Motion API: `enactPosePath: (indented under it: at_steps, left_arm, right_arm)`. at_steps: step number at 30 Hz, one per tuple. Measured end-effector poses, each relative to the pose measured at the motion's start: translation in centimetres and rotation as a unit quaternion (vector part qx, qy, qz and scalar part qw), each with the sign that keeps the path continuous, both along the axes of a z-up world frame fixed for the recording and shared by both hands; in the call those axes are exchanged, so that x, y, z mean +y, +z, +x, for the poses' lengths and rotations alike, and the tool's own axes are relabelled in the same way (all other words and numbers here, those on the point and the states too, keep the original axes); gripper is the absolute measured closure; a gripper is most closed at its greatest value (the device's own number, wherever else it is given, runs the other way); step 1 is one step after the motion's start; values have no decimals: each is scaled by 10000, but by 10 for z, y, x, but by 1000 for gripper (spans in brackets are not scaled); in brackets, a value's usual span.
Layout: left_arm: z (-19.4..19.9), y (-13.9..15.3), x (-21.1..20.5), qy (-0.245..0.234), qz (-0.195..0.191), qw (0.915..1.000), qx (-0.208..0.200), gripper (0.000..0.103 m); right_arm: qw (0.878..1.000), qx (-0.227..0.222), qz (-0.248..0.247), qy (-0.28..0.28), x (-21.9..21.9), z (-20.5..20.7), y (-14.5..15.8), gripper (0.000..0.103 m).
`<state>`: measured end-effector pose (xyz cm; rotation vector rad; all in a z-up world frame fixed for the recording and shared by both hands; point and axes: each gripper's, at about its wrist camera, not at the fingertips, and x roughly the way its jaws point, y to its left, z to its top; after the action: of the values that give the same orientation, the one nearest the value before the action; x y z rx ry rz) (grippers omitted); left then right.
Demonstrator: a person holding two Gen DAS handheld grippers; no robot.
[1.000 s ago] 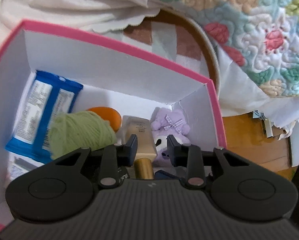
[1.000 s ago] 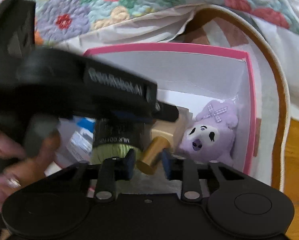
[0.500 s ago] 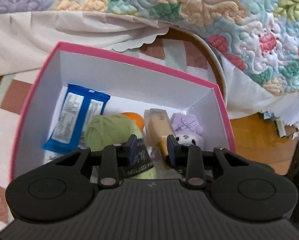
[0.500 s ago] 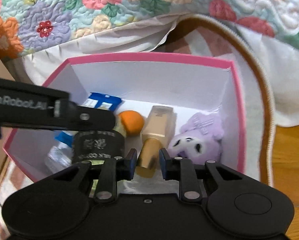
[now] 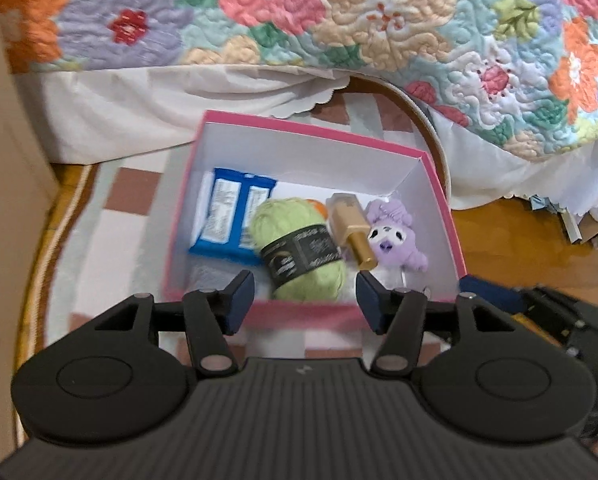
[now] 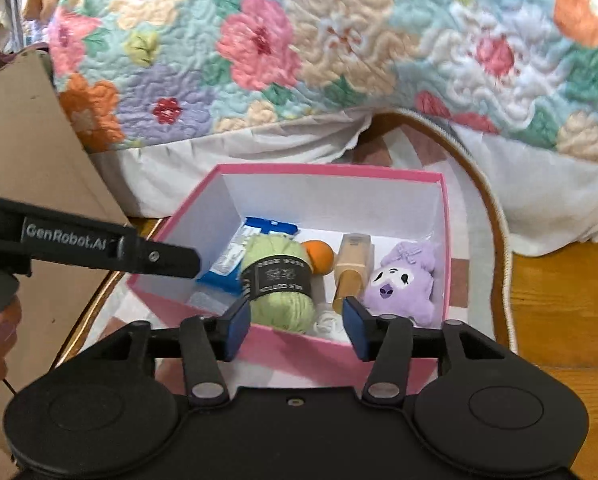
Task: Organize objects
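Both claws are being held wide apart and empty above the near rim of the pink box: the left claw, the right claw. Inside, the green yarn, gold bottle and purple plush are lying side by side

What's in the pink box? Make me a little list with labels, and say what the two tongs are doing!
box: pink box, white inside, on a rug beside a flowery quilt
inside, left to right: blue packet, green yarn ball, orange ball, gold-capped bottle, purple plush toy
yarn: lying down, black label band around it
left tongs: open, holding nothing, above the near wall of the box
right tongs: open, holding nothing
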<state>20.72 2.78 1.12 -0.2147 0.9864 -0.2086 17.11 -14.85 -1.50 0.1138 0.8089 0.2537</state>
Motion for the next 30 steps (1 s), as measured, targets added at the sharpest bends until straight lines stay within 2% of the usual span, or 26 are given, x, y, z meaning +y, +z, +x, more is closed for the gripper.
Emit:
enactPosePath:
  at_steps: [6, 12, 15, 21, 30]
  left_arm:
    - [-34, 25, 24, 114, -42, 9999, 45, 39]
    - [-60, 39, 43, 160, 207, 9997, 28, 37]
    - [-73, 39, 51, 223, 213, 9995, -65, 33]
    - [-99, 40, 57, 377, 198, 9990, -111, 33]
    - [-124, 44, 61, 386, 416, 9984, -88, 32]
  right_arm:
    - [9999, -72, -123, -17, 10, -23, 39, 32]
    - [9998, -90, -163, -84, 15, -52, 63, 24]
    - [10000, -78, -29, -15, 16, -68, 68, 20]
    - [9999, 28, -58, -150, 19, -88, 70, 20]
    - [9986, 161, -386, -322, 23, -102, 74, 18]
